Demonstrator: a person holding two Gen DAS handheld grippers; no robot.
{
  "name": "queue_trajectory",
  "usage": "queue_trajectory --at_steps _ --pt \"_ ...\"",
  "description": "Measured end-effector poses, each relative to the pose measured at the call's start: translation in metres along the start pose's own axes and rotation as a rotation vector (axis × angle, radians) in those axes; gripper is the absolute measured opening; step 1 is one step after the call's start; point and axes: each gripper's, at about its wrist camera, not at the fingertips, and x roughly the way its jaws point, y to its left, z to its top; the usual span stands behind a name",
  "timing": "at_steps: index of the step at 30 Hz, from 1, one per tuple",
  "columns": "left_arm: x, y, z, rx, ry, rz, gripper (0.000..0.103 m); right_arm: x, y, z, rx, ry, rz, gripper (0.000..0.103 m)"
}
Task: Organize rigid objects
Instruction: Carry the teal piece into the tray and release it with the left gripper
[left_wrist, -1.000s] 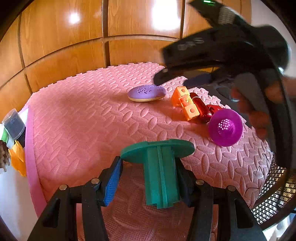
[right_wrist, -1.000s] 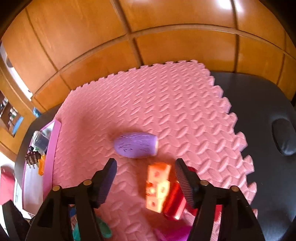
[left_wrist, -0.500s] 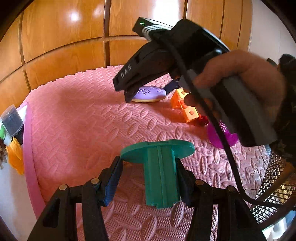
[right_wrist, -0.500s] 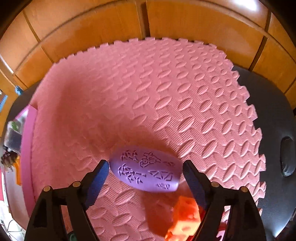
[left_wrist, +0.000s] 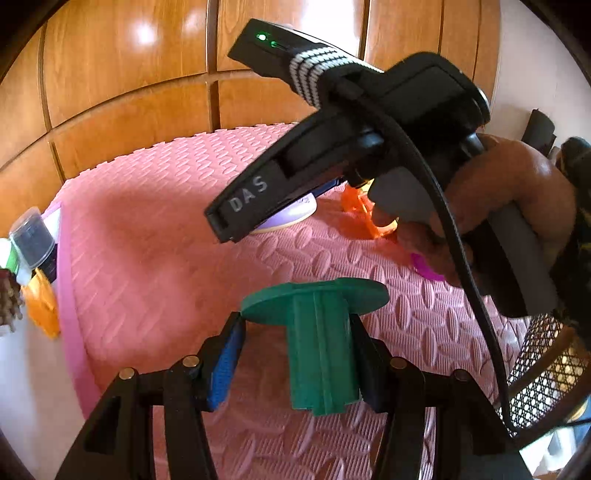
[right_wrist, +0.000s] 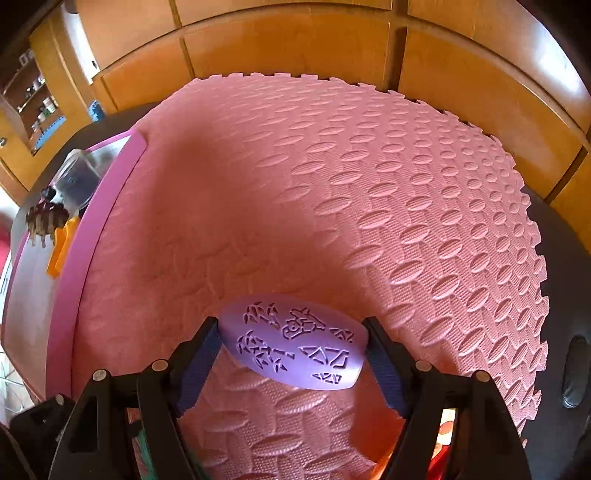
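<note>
My left gripper (left_wrist: 295, 321) is shut on a green flanged peg (left_wrist: 321, 354), held above the pink foam mat (left_wrist: 155, 258). A purple oval with cut-out patterns (right_wrist: 295, 350) lies on the mat between the fingers of my right gripper (right_wrist: 290, 324). The jaws stand wide and each pad sits right at one end of the oval. I see no squeeze on it. In the left wrist view a hand holds the right gripper low over the purple oval (left_wrist: 291, 218), and its near finger (left_wrist: 247, 203) hides most of the oval.
An orange block piece (left_wrist: 364, 214) and a magenta piece (left_wrist: 424, 267) lie beyond the oval. A black mesh basket (left_wrist: 543, 369) stands at the right. A pink-rimmed tray (right_wrist: 107, 206) holds a jar (right_wrist: 77, 177) and an orange item (right_wrist: 61, 251). Wooden panels back the mat.
The right gripper has rolled, opened wider and come down over the purple oval, which now sits between its fingers. The left gripper has kept still with the green peg.
</note>
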Motion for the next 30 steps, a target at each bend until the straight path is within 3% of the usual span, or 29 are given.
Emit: queue_trajectory --at_steps 7,18,26,30 --pt "-0.027 -0.001 -0.012 0.005 0.004 0.0 0.055 -0.003 0.005 -0.01 -0.055 -0.048 -0.022 0.078" --pt "-0.076 -0.001 -0.003 -0.017 -0.074 0.014 0.055 -0.008 0.002 -0.021 -0.098 -0.124 -0.027 0.078" --pt "-0.122 0.045 0.001 -0.196 -0.134 0.057 0.055 -0.007 0.003 -0.02 -0.101 -0.128 -0.023 0.079" --pt "-0.131 0.079 -0.001 -0.299 -0.137 0.116 0.055 -0.008 0.003 -0.019 -0.1 -0.127 -0.025 0.079"
